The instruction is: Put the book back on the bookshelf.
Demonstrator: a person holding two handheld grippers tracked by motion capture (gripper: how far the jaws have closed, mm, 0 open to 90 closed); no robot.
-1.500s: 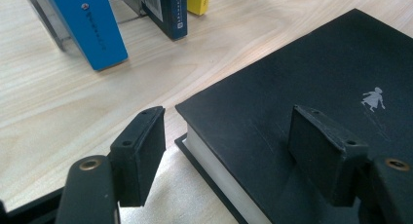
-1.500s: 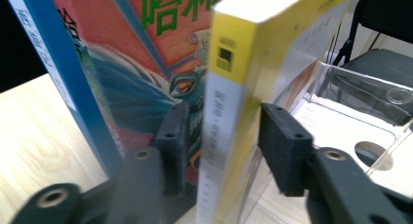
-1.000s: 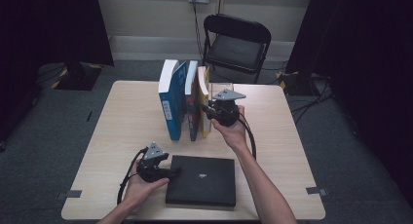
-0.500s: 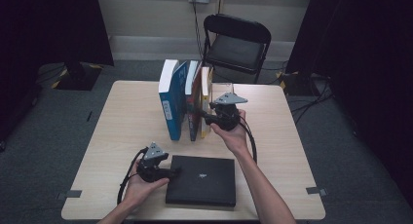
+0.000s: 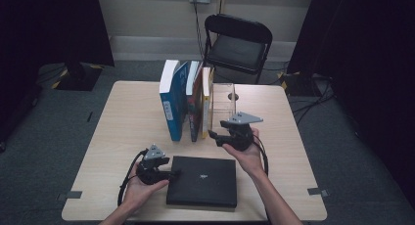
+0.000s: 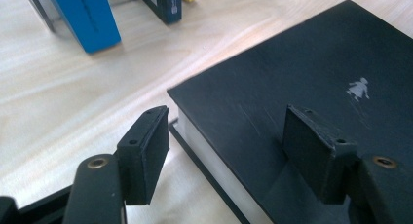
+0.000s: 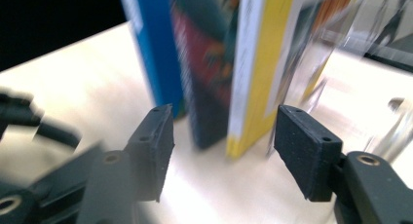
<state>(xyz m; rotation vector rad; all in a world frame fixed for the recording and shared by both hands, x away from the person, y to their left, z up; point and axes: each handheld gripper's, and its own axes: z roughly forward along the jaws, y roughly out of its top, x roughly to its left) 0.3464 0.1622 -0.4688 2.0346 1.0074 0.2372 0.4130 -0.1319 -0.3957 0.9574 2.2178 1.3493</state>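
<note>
A black book (image 5: 201, 180) (image 6: 302, 102) lies flat near the table's front edge. My left gripper (image 5: 172, 173) (image 6: 226, 151) is open at its left edge, one jaw over the cover and one beside the page block. Three books stand upright mid-table: a blue one (image 5: 171, 102) (image 7: 151, 44), a dark red one (image 5: 195, 105) (image 7: 207, 63) and a yellow one (image 5: 206, 100) (image 7: 255, 68). A clear bookend (image 5: 224, 101) stands against the yellow book. My right gripper (image 5: 214, 135) (image 7: 224, 151) hangs open, a short way in front of the yellow and dark books, touching neither.
The light wooden table (image 5: 122, 122) has free room left of the books and along its right side. A black folding chair (image 5: 237, 44) stands behind the far edge. Cables trail from both grippers.
My right gripper has drawn back from the standing books toward the front of the table and dropped lower. The left gripper has stayed at the black book's edge.
</note>
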